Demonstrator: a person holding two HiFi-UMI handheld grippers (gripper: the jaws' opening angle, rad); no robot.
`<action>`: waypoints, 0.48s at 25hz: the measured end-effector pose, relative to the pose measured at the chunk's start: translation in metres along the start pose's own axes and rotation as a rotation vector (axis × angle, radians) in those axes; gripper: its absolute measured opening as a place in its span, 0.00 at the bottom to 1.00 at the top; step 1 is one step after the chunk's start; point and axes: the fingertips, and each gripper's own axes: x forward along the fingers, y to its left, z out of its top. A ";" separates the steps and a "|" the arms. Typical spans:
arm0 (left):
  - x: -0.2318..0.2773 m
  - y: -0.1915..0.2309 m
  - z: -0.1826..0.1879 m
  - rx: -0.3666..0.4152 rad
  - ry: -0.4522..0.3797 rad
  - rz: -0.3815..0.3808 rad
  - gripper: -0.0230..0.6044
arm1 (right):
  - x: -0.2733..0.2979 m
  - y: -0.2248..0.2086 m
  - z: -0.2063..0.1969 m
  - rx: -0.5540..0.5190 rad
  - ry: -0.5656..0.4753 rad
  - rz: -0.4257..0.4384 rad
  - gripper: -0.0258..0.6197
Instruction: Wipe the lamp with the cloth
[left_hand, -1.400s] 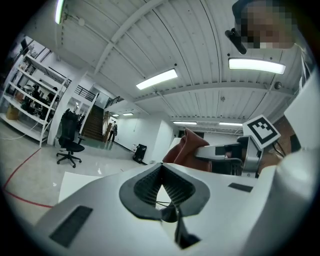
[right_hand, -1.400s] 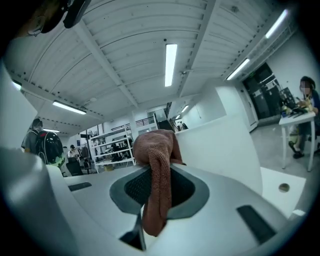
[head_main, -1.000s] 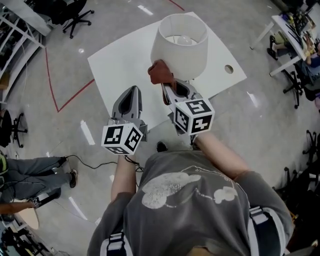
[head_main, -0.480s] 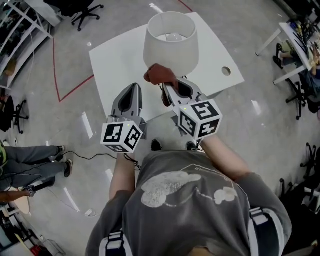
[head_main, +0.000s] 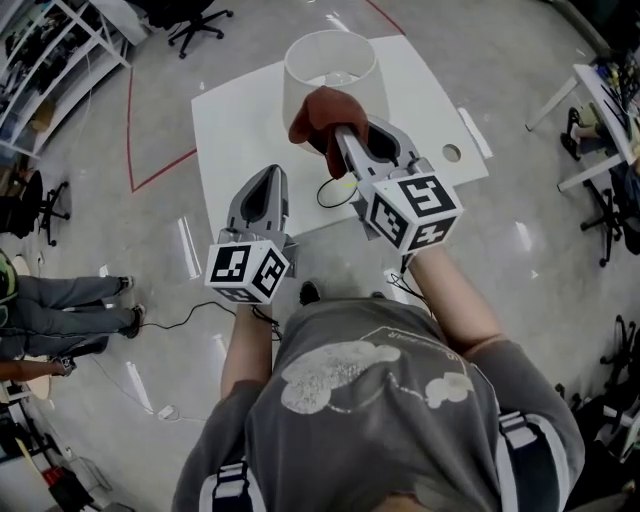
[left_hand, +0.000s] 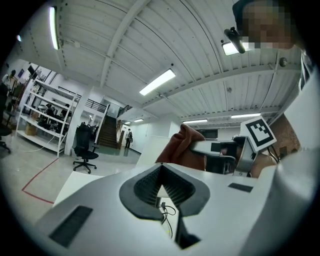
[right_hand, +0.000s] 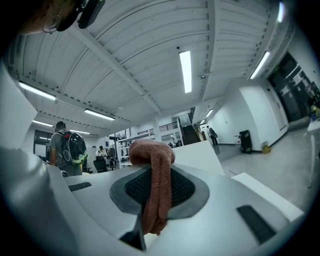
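The lamp (head_main: 330, 65) is standing toward the far edge of the white table (head_main: 235, 130), its pale shade open at the top. The right gripper (head_main: 340, 135) is reaching in from the lamp's near side with its jaws clamped on the reddish-brown cloth (head_main: 315, 112). In the right gripper view the fabric is hanging down through the closed jaws and bunching over their tips. In the head view that bunch is lying against the near face of the shade, low down; whether it is truly pressing there cannot be told. The left gripper (head_main: 264, 175) is hovering nearer the person and to the lamp's left, over the table's near edge. Its jaws are drawn together with nothing between them, well apart from the shade. Left of the lamp the tabletop is running bare out to its left edge. Right of the lamp there is a shorter stretch of white surface, ending near a round hole (head_main: 451, 153) close to the right corner. A looped cable (head_main: 335, 192) is lying on the table on the lamp's near side, under the right gripper. Beyond the table edges the grey floor (head_main: 530, 230) is spreading wide — a red tape line (head_main: 150, 175) is crossing it left of the lamp. An office chair (head_main: 200, 15) and shelving (head_main: 60, 50) are standing further off on that side.
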 end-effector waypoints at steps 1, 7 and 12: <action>0.000 -0.002 0.000 0.001 0.001 0.009 0.05 | -0.001 -0.002 -0.005 0.005 0.007 0.007 0.13; -0.001 -0.015 -0.005 0.002 0.005 0.060 0.05 | -0.008 -0.020 -0.046 0.035 0.104 0.025 0.13; -0.003 -0.031 -0.018 -0.005 0.020 0.099 0.05 | -0.023 -0.040 -0.080 0.026 0.199 0.014 0.13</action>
